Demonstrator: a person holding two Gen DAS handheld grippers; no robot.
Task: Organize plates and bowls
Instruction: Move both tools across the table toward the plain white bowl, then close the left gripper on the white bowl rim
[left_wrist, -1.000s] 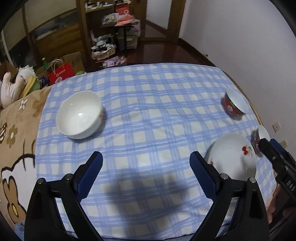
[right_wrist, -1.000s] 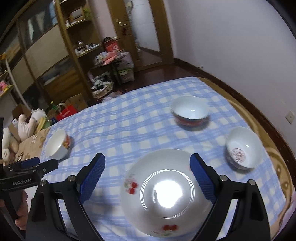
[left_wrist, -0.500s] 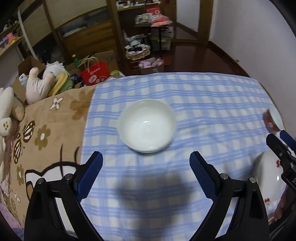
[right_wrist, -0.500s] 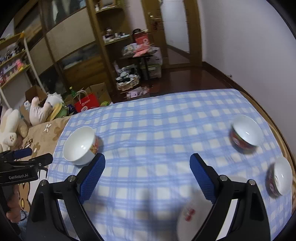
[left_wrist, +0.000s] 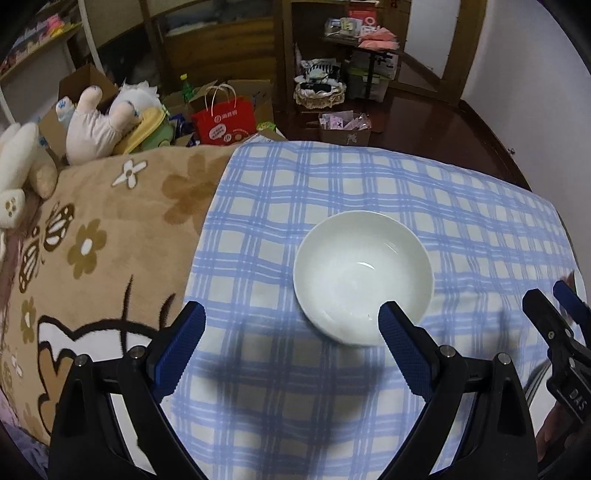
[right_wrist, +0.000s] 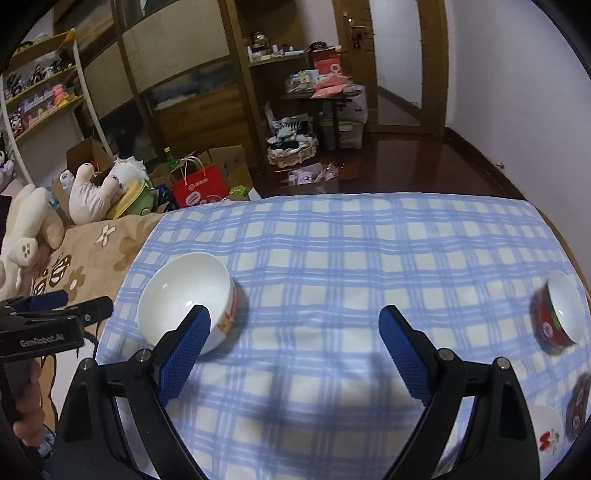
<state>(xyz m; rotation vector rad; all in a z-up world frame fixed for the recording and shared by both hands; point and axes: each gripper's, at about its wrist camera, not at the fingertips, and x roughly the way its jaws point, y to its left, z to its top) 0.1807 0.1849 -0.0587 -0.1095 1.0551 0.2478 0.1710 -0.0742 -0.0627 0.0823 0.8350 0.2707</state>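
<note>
White bowl (left_wrist: 362, 291), now centred at 12 o'clock before left gripper (left_wrist: 291, 334) after its leftward swing off the plate (right_wrist: 548, 432); both grippers' fingers apart, empty; likely next pick.

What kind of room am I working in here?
Most likely a lived-in home room, not a lab: plush toys piled at the left, wooden shelving crowded with household clutter, and a blue checked cloth under the white bowl.

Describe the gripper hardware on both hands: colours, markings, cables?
Both match: black angular arms with silver pivot screws, tipped by blue textured pads. The left gripper reads "GenRobot.AI" in white on its side, with a dark cable below it; the right gripper shows "DAS" lettering. No sleeves visible.
</note>
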